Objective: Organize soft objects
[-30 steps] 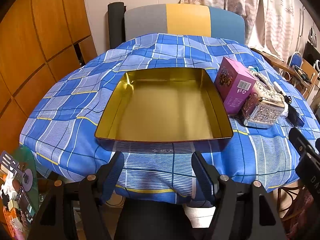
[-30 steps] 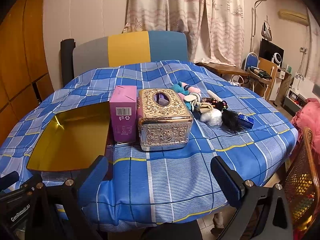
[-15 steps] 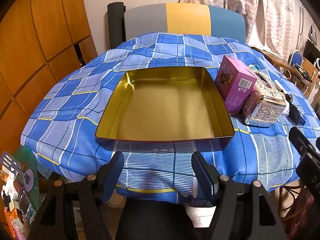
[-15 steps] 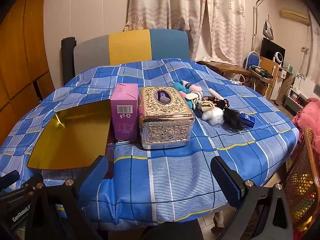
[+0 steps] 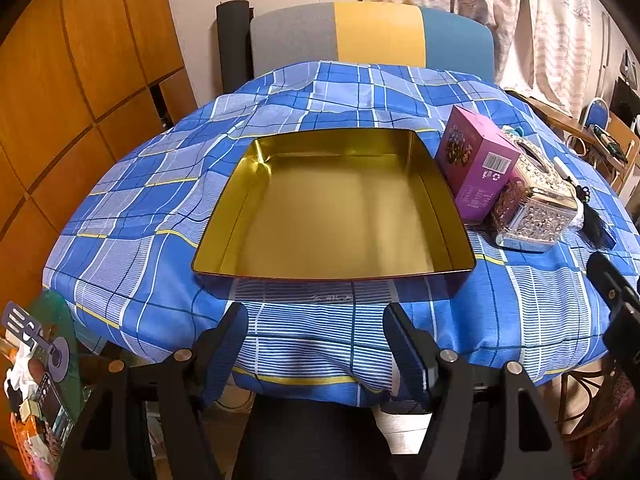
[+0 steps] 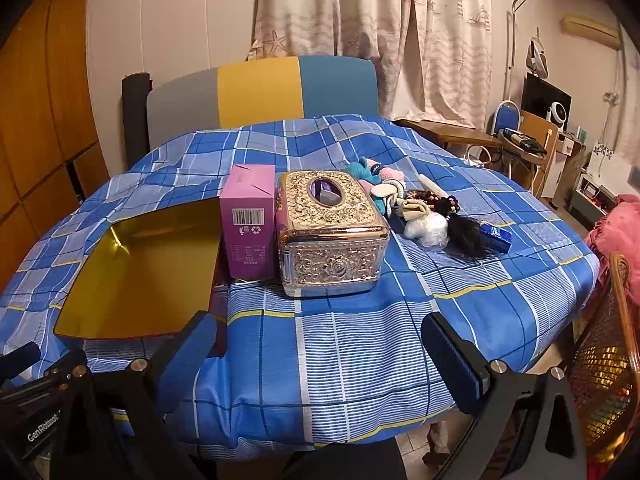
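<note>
An empty gold tin tray (image 5: 332, 216) lies on the blue plaid tablecloth; it also shows in the right wrist view (image 6: 136, 268) at the left. A pile of soft things (image 6: 404, 204) lies behind and right of the ornate silver tissue box (image 6: 332, 232): teal and pink plush pieces, a white puff, a black tassel. My left gripper (image 5: 316, 344) is open and empty at the table's near edge, in front of the tray. My right gripper (image 6: 320, 356) is open and empty at the near edge, in front of the tissue box.
A pink carton (image 6: 250, 224) stands between tray and tissue box, also seen in the left wrist view (image 5: 476, 164). A grey, yellow and blue chair back (image 6: 260, 92) stands behind the table. A wicker chair (image 6: 604, 360) is at the right. Wooden cabinets (image 5: 60, 80) line the left.
Both views have shifted slightly: the table objects sit a little lower in frame. Both grippers remain open and empty.
</note>
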Available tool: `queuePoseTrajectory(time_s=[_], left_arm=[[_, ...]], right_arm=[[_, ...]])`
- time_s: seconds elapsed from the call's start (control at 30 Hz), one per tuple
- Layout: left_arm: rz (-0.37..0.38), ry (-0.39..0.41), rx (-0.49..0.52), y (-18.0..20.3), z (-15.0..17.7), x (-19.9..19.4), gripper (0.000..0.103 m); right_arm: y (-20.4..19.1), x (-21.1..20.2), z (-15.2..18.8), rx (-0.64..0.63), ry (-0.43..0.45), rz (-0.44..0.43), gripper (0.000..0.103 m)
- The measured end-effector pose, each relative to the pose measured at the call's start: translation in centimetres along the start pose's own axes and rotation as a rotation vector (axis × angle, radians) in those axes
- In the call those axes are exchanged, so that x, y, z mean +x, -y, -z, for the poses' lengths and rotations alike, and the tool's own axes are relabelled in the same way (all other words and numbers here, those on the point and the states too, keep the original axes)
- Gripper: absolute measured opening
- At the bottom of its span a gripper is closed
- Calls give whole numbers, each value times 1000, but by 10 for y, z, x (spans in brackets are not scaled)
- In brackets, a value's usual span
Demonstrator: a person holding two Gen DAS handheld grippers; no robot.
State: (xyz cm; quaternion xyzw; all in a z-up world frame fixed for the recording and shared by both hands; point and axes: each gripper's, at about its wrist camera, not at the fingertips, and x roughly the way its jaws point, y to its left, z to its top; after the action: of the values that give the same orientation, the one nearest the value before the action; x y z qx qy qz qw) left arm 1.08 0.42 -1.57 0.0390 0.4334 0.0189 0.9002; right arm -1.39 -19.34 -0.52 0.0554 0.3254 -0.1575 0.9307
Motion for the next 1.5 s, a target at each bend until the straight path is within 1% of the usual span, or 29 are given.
queuePoseTrajectory(time_s=[0.3,0.37,0.5,0.53,0.6,0.73,0.8,0.87,0.97,1.03,1.07,1.17,1.23,1.3,1.37,1.43,1.5], left_arm=[[-34,-8,11,4,-5,6,71],[-37,-13,16,6,-7,8,71],[-25,-28,35,12,-9,12,71],[-24,-29,44,14,-10,13,71],[-34,-33,57,18,-11,15,71],[-28,-50,76,27,-15,20,71],[-37,-52,88,32,-16,21,71],[-44,-53,102,38,-18,22,71],[-19,-60,117,46,-21,24,71],[35,-73,129,52,-23,25,71],[60,-81,136,54,-23,25,71],[226,-133,148,65,-22,27,71],[332,-179,134,70,-22,30,71],[447,-237,110,77,-21,34,71],[537,-279,87,86,-21,37,71],[579,-282,92,100,-19,32,71],[596,-280,119,112,-19,28,71]], right_arm=[[9,0,-13,8,21,-9,103],[13,-1,-17,5,42,-14,103],[21,-1,-30,-30,99,-70,103],[23,2,-33,-49,98,-84,103],[26,13,-37,-77,66,-118,103],[45,34,-37,-60,-1,-172,103],[56,38,-36,-33,5,-175,103],[68,42,-36,-18,8,-160,103],[87,49,-36,2,8,-140,103],[100,54,-36,8,2,-121,103],[109,58,-34,9,0,-93,103],[134,67,-31,24,0,-15,103],[159,74,-29,70,-11,15,103],[192,82,-27,150,-34,40,103],[223,91,-25,229,-65,34,103],[255,104,-24,303,-113,36,103],[283,116,-22,381,-144,26,103]])
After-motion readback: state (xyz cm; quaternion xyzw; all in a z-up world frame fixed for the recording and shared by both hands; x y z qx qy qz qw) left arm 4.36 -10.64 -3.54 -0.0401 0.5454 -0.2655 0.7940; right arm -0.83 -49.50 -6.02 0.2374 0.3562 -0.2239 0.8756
